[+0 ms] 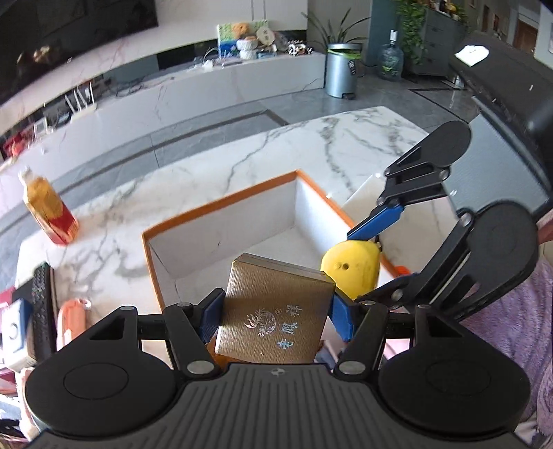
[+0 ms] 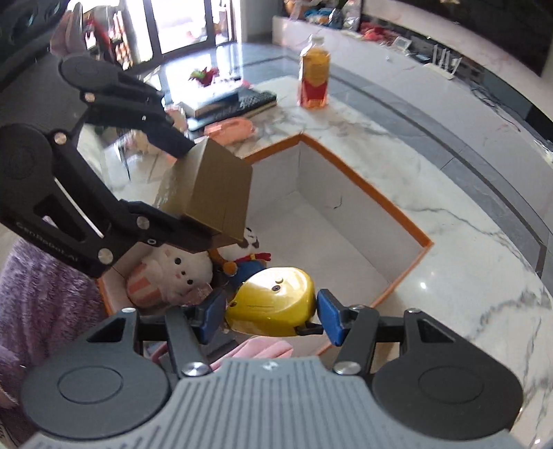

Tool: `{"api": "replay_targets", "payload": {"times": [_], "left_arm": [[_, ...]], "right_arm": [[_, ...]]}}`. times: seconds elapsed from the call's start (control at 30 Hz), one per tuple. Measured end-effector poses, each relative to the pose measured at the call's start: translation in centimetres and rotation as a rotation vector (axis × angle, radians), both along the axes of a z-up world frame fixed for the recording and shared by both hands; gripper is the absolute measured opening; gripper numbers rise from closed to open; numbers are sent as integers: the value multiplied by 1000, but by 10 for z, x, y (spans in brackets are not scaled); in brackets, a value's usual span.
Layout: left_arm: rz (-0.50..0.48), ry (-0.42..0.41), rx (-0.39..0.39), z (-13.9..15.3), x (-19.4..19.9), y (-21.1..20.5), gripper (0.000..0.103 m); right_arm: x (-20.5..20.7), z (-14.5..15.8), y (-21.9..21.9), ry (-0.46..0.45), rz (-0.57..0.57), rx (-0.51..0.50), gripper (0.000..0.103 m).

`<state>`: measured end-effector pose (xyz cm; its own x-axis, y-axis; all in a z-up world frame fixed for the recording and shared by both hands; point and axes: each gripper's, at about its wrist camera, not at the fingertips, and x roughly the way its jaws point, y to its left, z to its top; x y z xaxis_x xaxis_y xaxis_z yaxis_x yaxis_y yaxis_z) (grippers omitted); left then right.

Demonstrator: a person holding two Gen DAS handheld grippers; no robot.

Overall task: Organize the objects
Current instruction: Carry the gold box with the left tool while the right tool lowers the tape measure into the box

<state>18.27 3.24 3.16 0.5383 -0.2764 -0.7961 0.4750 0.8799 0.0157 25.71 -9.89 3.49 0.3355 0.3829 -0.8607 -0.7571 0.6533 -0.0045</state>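
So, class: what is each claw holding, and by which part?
Left claw grips the gold box by its two side faces; right claw grips the yellow toy by its opposite sides.

The gold box [image 1: 276, 311] bears silver characters 老凤祥 beside a round phoenix emblem.

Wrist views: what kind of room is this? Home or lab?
Most likely a home living room. A long marble media console runs under a dark screen, a water jug and potted plant stand on the tiled floor, and plush toys fill the box.
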Motion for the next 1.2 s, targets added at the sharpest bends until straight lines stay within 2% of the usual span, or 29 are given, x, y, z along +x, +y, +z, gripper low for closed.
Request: {"api": "replay_targets", "payload": {"times": [0.13, 0.27, 0.43, 0.6, 0.7, 0.93, 1.1, 1.2], "left_arm": [[28, 27, -29, -17, 17, 11, 74], [42, 49, -53, -28, 28, 19, 74], [18, 74, -71, -39, 34, 18, 74], [4, 90, -64, -46, 35, 15, 74], [4, 99, -66, -49, 37, 17, 74], [2, 123, -68, -56, 34, 18, 74], [0, 126, -69, -56, 32, 18, 74], [8, 130, -71, -56, 35, 19, 74]], "right_arm": [[24, -22, 18, 24, 10, -110, 60], [40, -50, 33, 56, 73, -229, 60], [54, -79, 52, 101, 138, -333, 60], [56, -91, 59, 159, 174, -352, 60], [59, -96, 59, 232, 185, -333, 60], [62, -105, 54, 324, 199, -327, 61], [65, -99, 50, 316, 182, -319, 62], [72, -95, 49, 329, 156, -301, 52]]}}
